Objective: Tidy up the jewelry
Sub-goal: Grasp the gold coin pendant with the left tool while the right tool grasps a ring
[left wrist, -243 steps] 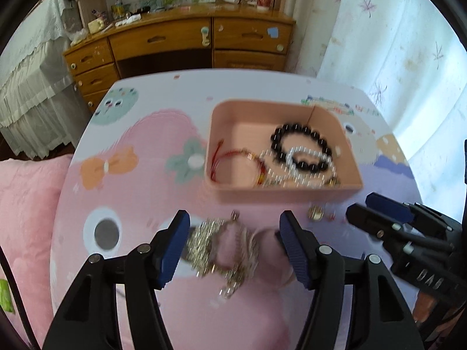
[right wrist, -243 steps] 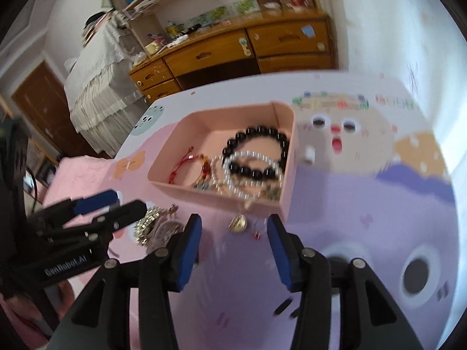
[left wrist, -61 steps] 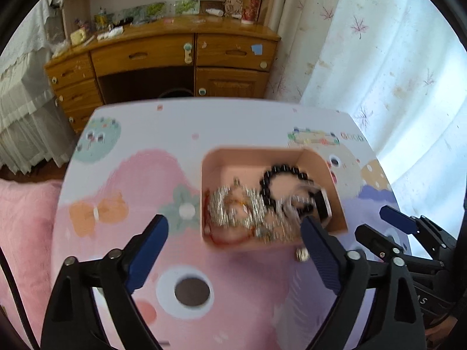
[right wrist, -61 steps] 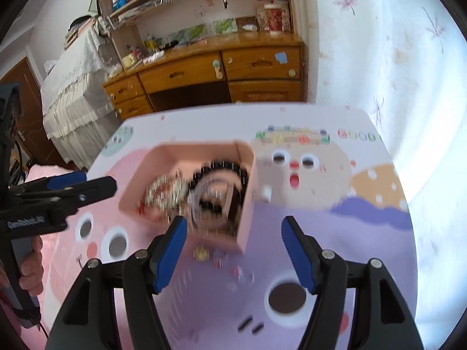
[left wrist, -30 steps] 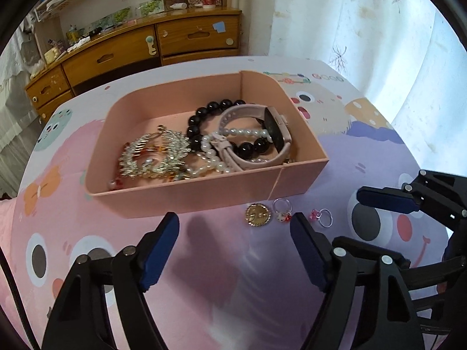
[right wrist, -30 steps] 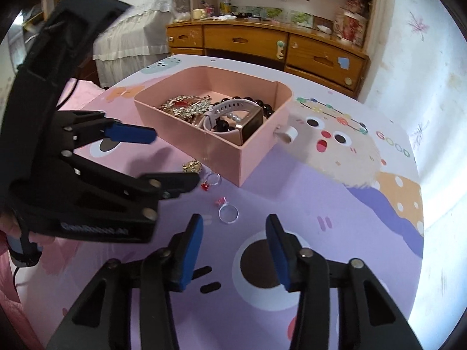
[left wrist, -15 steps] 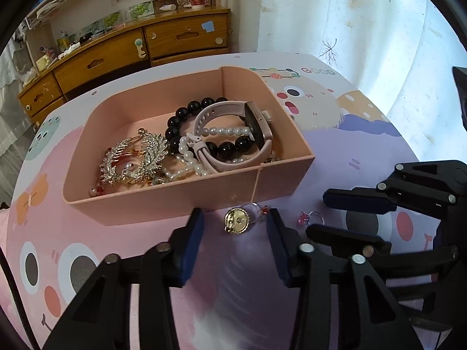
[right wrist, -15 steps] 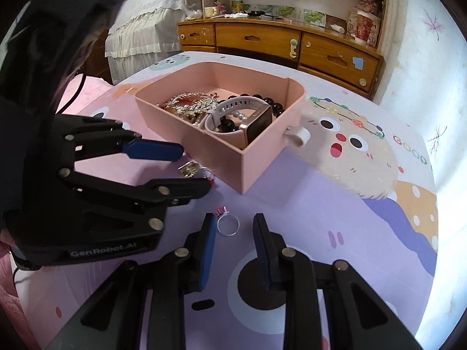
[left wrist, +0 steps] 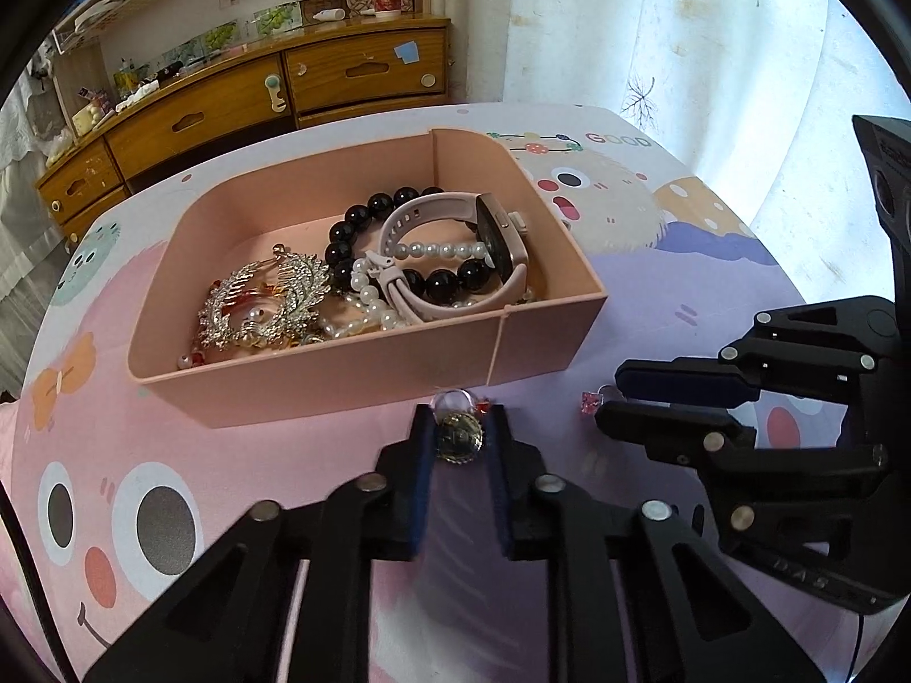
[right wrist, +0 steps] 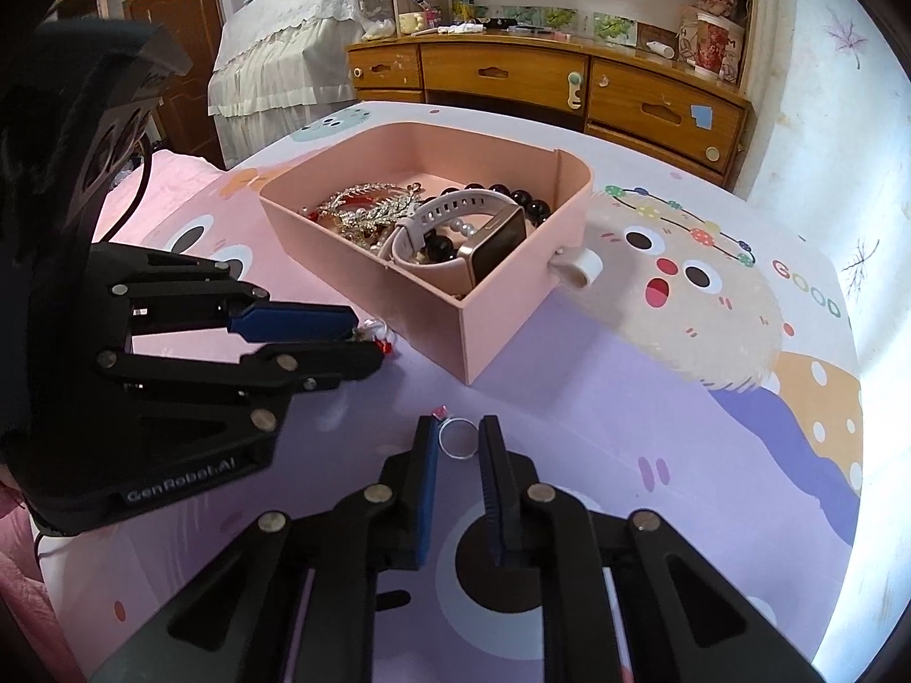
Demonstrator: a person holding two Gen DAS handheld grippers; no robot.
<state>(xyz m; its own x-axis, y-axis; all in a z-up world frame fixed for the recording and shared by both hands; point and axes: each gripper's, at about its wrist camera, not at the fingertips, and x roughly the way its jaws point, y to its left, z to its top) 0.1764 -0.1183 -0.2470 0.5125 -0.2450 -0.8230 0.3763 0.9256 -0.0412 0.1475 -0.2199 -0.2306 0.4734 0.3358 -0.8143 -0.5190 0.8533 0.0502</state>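
Note:
A pink box [left wrist: 535, 353] on the table holds a pink watch [left wrist: 489, 233], black beads [left wrist: 393, 205], pearls and a silver hair comb [left wrist: 267, 296]. In front of it, my left gripper [left wrist: 460, 438] is shut on a gold round pendant [left wrist: 459, 439]; a ring with a red stone [left wrist: 455, 398] lies just beyond the tips. My right gripper [right wrist: 458, 444] has closed around a silver ring with a pink stone [right wrist: 458, 438] on the table; its fingers [right wrist: 427, 455] touch the ring's sides. The box also shows in the right wrist view [right wrist: 484, 336].
The table has a pink and purple cartoon cloth [right wrist: 683, 398]. A white loop handle [right wrist: 578, 270] sticks out of the box's side. A wooden dresser [left wrist: 284, 91] and a curtain stand behind. The two grippers sit close together, side by side.
Both grippers moved forward and down to the table and narrowed: the left one closed on the gold pendant, the right one closed around the silver ring.

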